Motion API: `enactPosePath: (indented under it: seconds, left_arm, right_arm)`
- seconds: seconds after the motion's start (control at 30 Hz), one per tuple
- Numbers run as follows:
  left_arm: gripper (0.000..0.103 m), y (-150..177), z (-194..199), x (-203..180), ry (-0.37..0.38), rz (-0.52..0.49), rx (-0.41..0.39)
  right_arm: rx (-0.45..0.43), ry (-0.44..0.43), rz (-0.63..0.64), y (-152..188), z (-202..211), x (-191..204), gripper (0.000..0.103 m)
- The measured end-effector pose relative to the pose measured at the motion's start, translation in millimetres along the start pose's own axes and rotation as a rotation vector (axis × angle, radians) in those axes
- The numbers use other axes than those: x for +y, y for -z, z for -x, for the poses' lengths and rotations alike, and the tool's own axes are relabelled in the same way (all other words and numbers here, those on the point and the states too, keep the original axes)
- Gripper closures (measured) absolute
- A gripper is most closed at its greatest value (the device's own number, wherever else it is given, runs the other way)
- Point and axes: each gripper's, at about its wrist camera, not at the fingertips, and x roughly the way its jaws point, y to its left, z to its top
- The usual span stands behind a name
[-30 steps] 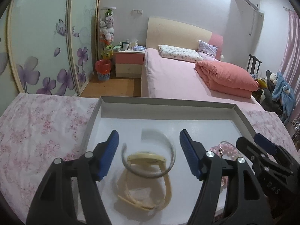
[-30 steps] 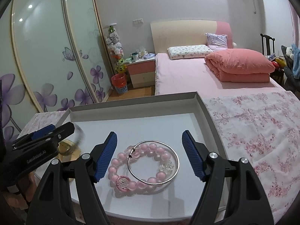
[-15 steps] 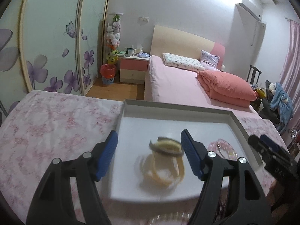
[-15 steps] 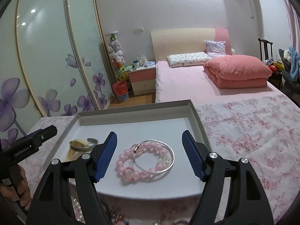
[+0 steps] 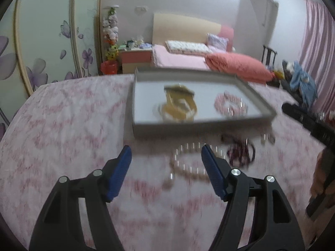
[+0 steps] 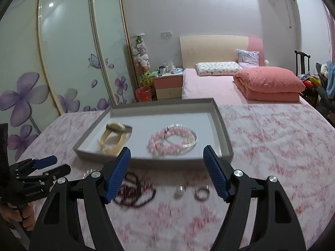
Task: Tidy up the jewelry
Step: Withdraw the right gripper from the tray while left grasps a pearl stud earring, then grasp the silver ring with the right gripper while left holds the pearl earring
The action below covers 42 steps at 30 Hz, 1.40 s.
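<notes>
A grey tray [image 5: 201, 126] on the floral cloth holds a yellow band with a silver bangle [image 5: 180, 104] and a pink bead bracelet [image 5: 228, 104]. The right wrist view shows the tray [image 6: 225, 136], the yellow band [image 6: 114, 139], the pink bracelet [image 6: 161, 146] and a thin silver bangle [image 6: 185, 139]. In front of the tray lie a pale bead string [image 5: 186, 163], a dark bead bracelet [image 6: 134, 192], a small stone [image 6: 179, 192] and a ring [image 6: 202, 194]. My left gripper [image 5: 166, 152] hovers over the pale string, jaws closing, gripping nothing. My right gripper [image 6: 166, 154] is open and empty above the loose pieces.
The pink floral cloth [image 6: 272, 146] covers the table on all sides of the tray. Behind stand a bed with a folded pink quilt [image 6: 270, 83], a nightstand [image 6: 167, 85] and flower-painted wardrobe doors [image 6: 62, 62]. A hand [image 6: 27, 215] holds the left gripper.
Both grippers have drawn back from over the tray to the cloth in front of it. The loose beads, stone and ring have come into view. The tray's pieces stay put.
</notes>
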Motion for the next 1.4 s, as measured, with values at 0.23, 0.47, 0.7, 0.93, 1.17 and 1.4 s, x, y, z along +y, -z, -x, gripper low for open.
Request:
enactPosePath:
  seconds: [0.23,0.47,0.7,0.93,1.17,1.4]
  left_arm:
    - [0.046,17.4,-9.7,-12.7,0.001,-0.05,0.076]
    - [0.064,19.8,-29.0,-14.3,-0.023,-0.048,0.143]
    - [0.079,16.1,-32.3,-15.7,-0.054,-0.059,0.148]
    - [0.089,16.9,-29.7,-7.9,-0.079,-0.046,0.147]
    - [0.089,14.8,-26.1,30.5,-0.152,0.034,0.146]
    - [0.089,15.1,-24.4,39.7,-0.159,0.054,0.141]
  right_arm:
    - [0.028,-0.007,-0.038,15.8,6.8,-7.4,0.031]
    - [0.026,-0.005,-0.05,19.2,11.0,-12.7,0.031]
    - [0.03,-0.006,-0.068,21.7,10.0,-17.2,0.031]
    - [0.029,0.028,-0.094,21.8,11.4,-30.5,0.031]
    - [0.065,0.094,-0.152,23.5,6.8,-57.6,0.037]
    - [0.199,0.111,-0.071,35.8,-18.6,-45.4,0.055]
